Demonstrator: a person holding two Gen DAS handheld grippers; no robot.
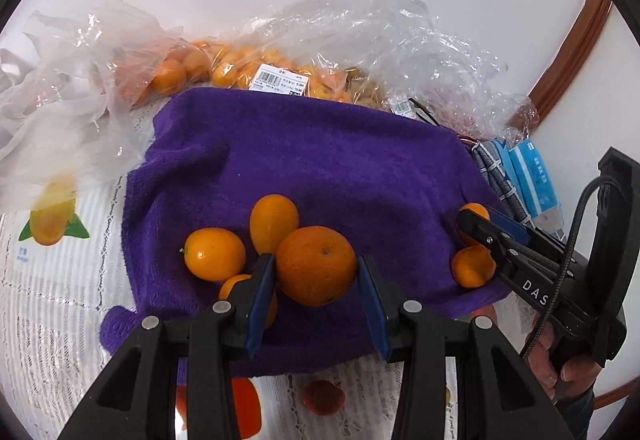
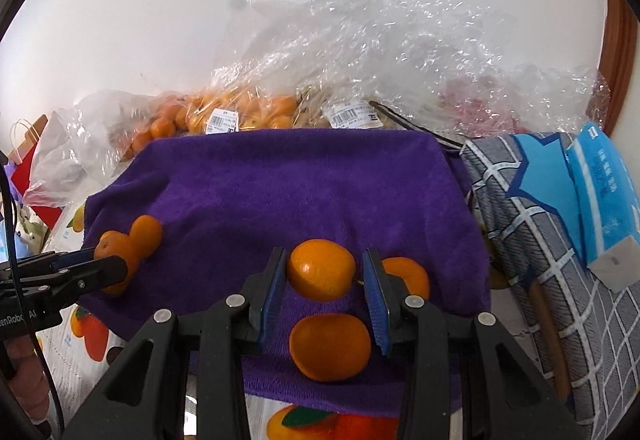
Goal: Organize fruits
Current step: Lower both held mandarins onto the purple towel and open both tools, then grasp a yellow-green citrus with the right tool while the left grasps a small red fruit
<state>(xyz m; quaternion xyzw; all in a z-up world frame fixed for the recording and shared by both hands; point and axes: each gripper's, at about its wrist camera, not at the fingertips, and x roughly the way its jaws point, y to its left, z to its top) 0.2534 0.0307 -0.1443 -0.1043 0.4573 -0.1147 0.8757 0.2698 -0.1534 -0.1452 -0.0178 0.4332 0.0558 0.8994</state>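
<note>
Left black two-finger gripper (image 1: pixel 316 272) parted around a round orange tangerine (image 1: pixel 315 265) on the purple terry towel (image 1: pixel 320 160); right black gripper (image 2: pixel 324 276) likewise parted around another orange tangerine (image 2: pixel 321 269) there.

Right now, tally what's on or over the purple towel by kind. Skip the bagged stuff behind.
Loose orange fruits: 7 (4 by the left hand-held gripper, 3 by the right hand-held gripper)
Hand-held grippers: 2
Purple towel: 1
Total: 10
</note>
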